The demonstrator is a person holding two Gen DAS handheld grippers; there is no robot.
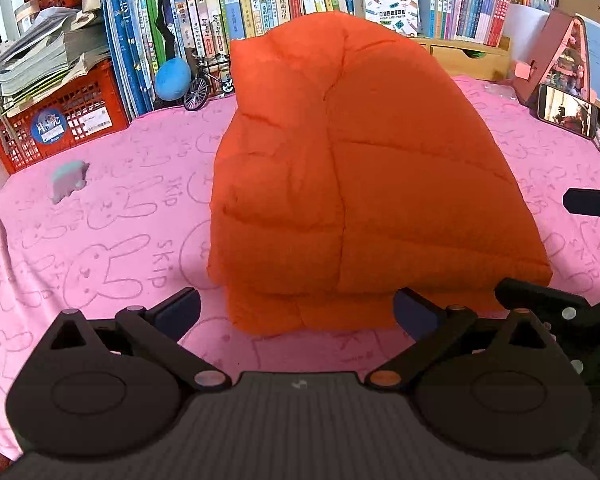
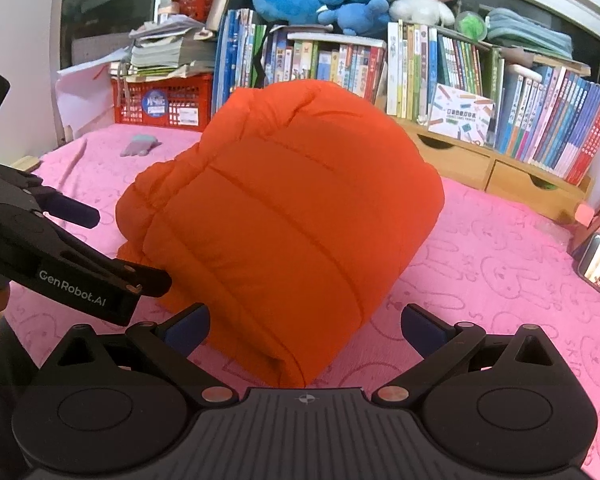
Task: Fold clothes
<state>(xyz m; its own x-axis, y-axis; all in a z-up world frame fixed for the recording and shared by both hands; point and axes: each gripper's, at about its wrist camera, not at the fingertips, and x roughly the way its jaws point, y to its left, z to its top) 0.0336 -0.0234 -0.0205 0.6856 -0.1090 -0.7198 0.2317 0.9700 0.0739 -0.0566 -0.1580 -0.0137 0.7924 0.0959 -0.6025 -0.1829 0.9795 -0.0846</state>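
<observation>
An orange puffer jacket [image 1: 340, 184] lies folded into a thick bundle on the pink rabbit-print cloth [image 1: 100, 220]. My left gripper [image 1: 296, 312] is open and empty, its fingers just short of the bundle's near edge. In the right wrist view the same jacket [image 2: 284, 216] fills the middle. My right gripper [image 2: 306, 326] is open and empty, its fingers either side of the bundle's near corner, not touching it. The left gripper also shows in the right wrist view [image 2: 112, 248], at the left beside the jacket.
A red crate [image 1: 60, 120] with stacked papers stands at the back left. Rows of books [image 1: 260, 4] and wooden drawers [image 2: 480, 168] line the back. A small grey-teal toy [image 1: 70, 180] lies on the cloth. A phone [image 1: 566, 110] leans at the right.
</observation>
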